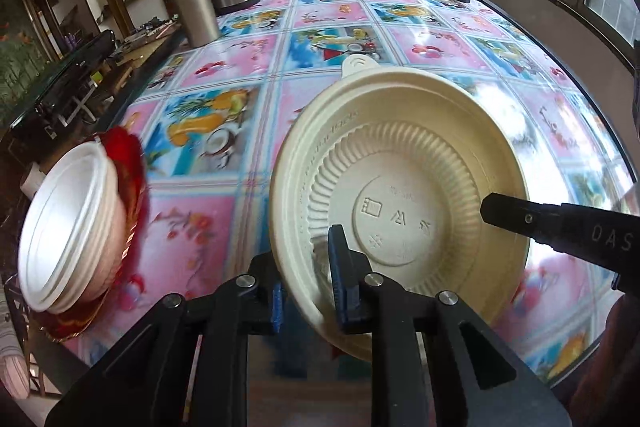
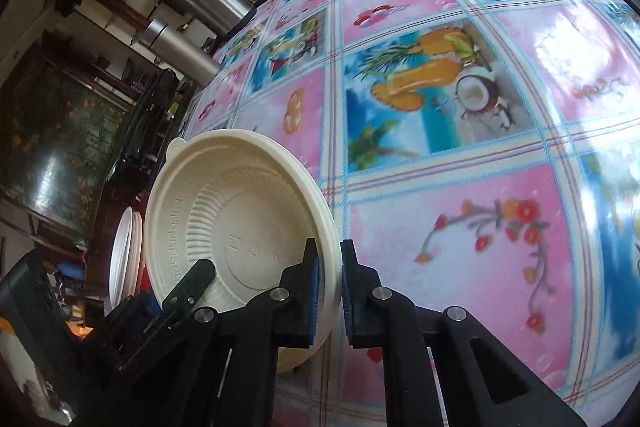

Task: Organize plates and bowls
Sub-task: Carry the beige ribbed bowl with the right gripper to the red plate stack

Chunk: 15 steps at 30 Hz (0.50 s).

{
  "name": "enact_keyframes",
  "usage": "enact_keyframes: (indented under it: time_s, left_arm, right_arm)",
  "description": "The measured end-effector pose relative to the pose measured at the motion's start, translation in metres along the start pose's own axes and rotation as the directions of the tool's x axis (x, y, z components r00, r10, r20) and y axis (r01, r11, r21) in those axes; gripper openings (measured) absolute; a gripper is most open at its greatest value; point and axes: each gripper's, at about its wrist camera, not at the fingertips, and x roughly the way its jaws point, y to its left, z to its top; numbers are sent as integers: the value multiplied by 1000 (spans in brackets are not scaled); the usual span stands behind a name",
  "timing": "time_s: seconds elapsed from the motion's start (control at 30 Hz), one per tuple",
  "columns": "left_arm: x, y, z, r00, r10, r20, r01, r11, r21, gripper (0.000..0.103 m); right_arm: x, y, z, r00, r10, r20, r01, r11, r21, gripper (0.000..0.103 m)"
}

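Both claws are clamping the rim of the cream bowl (image 1: 400, 195), the left claw (image 1: 308, 291) gripping its near-left edge and the right claw (image 2: 330, 291) its right edge, above the table (image 2: 460, 187).

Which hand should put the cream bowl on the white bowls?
Left, probably. The left hand-held gripper and right hand-held gripper both pinch the cream bowl, but the white bowl stack on the red plate lies on the left's side.
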Motion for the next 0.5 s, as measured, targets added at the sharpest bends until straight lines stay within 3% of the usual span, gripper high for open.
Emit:
enact_keyframes:
  time_s: [0.33, 0.5]
  left_arm:
    - [-13, 43, -24, 1000, 9, 29, -8, 999, -43, 18]
    - [-29, 70, -23, 996, 18, 84, -11, 997, -81, 18]
  right_arm:
    - [4, 50, -22, 1000, -16, -5, 15, 996, -86, 10]
    - [-5, 86, -27, 999, -20, 32, 25, 988, -151, 10]
